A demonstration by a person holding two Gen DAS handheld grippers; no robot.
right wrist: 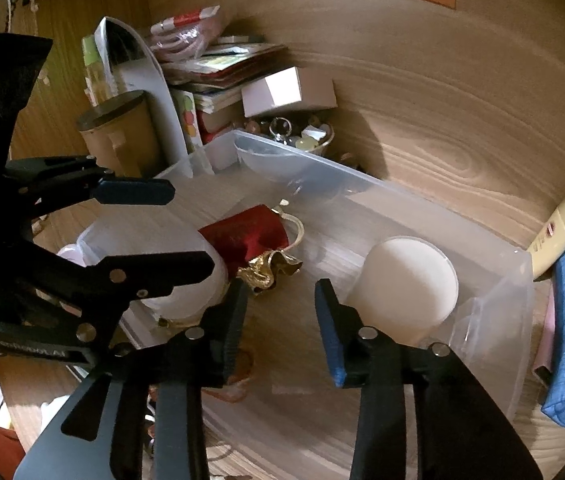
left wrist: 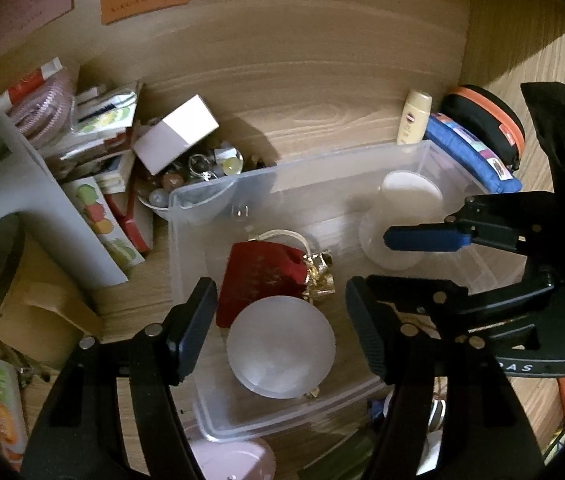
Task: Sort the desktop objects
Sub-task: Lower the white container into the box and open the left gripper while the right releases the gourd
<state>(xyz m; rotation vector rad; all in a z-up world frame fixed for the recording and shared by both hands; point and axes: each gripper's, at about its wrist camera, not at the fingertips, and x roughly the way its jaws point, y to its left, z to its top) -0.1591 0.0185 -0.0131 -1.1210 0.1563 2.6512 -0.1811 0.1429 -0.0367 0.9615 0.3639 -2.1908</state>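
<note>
Sorting is being done into the clear plastic bin [left wrist: 422,148], set in the middle of the wooden desk [left wrist: 322,80] so both grippers can reach over its walls. Four things are counted inside: one frosted dome [left wrist: 281,347], one red pouch [left wrist: 260,276] with gold trim, one clear cup [right wrist: 410,280] tipped on its side, and one clear bowl [right wrist: 270,160] in the far corner. The left gripper [left wrist: 281,328] is held wide open above the dome, gripping nothing. The right gripper [right wrist: 281,312] is likewise parted and empty, beside the cup. Unsorted clutter is left outside: one white box [left wrist: 178,132], one cream bottle [left wrist: 416,116], one blue pouch [left wrist: 470,152].
</note>
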